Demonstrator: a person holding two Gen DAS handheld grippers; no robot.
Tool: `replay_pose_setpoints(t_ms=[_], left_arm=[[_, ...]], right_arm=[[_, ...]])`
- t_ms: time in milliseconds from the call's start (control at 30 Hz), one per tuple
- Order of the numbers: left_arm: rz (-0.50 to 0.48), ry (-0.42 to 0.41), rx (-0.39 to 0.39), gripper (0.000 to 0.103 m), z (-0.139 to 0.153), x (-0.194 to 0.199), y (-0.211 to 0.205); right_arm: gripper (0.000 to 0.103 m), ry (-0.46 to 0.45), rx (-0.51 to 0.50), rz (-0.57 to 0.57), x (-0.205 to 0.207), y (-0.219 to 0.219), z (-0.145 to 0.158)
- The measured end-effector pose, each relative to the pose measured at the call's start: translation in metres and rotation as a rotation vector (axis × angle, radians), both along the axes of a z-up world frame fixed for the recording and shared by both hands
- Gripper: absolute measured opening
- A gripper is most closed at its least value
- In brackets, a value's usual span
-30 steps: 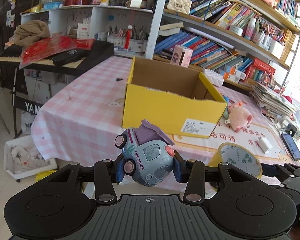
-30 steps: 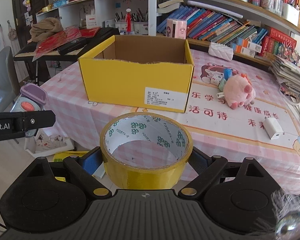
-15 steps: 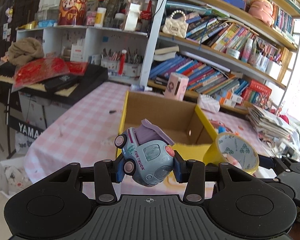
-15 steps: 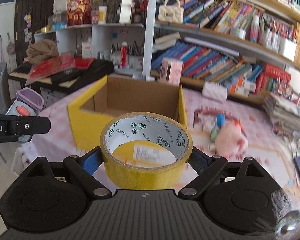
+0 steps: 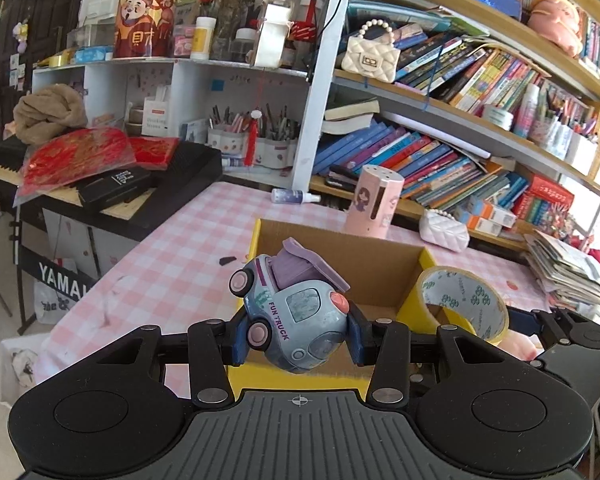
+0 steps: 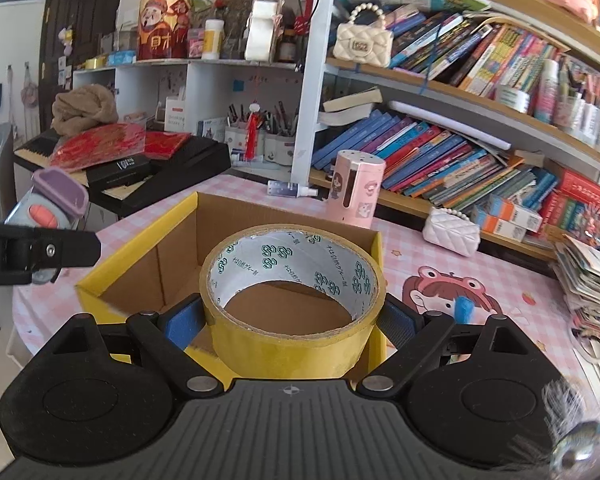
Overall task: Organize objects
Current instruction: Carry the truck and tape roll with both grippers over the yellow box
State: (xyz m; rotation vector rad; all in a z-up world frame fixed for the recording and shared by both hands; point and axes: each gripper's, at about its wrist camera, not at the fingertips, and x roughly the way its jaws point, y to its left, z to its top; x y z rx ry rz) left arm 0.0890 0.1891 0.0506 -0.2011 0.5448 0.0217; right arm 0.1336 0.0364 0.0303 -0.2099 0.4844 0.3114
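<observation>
My left gripper point(image 5: 296, 338) is shut on a pale blue toy truck point(image 5: 292, 316) with a purple lid, held just above the near wall of an open yellow cardboard box point(image 5: 380, 256). In the right wrist view my right gripper point(image 6: 290, 320) is shut on a roll of yellow tape point(image 6: 292, 300), its blue pads pressing both sides, over the same box point(image 6: 152, 256). The tape roll point(image 5: 460, 302) also shows at the right of the left wrist view, and the toy truck point(image 6: 48, 208) with the left gripper shows at the left of the right wrist view.
The box stands on a pink checked tablecloth point(image 5: 172, 264). Behind it are a pink cylinder point(image 6: 356, 188), a small bottle point(image 5: 294, 196), a white quilted purse point(image 6: 452, 232) and bookshelves point(image 5: 440, 148). A keyboard point(image 5: 100, 184) with red items is left; a paper stack point(image 6: 588, 268) is right.
Both grippers have moved forward and slightly up towards the box, carrying the truck and the tape. The box's front wall has dropped beneath them and its inside now shows under the tape.
</observation>
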Motion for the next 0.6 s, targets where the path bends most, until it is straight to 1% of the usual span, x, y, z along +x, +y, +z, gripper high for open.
replay_pose_setpoints(t_ms=[233, 500, 600], left_arm=[[0.013, 0.048, 0.013, 0.044, -0.012, 0.036, -0.008], [0.025, 0.123, 0.033, 0.044, -0.033, 0.061, -0.018], [0.030, 0.148, 0.037, 0.044, -0.040, 0.067, -0.021]], right_arm=[[0.090, 0.048, -0.033, 0.057, 0.040, 0.002, -0.018], [0.090, 0.120, -0.085, 0.152, 0.065, 0.011, -0.042], [0.090, 0.144, -0.073, 0.177, 0.074, 0.011, -0.045]])
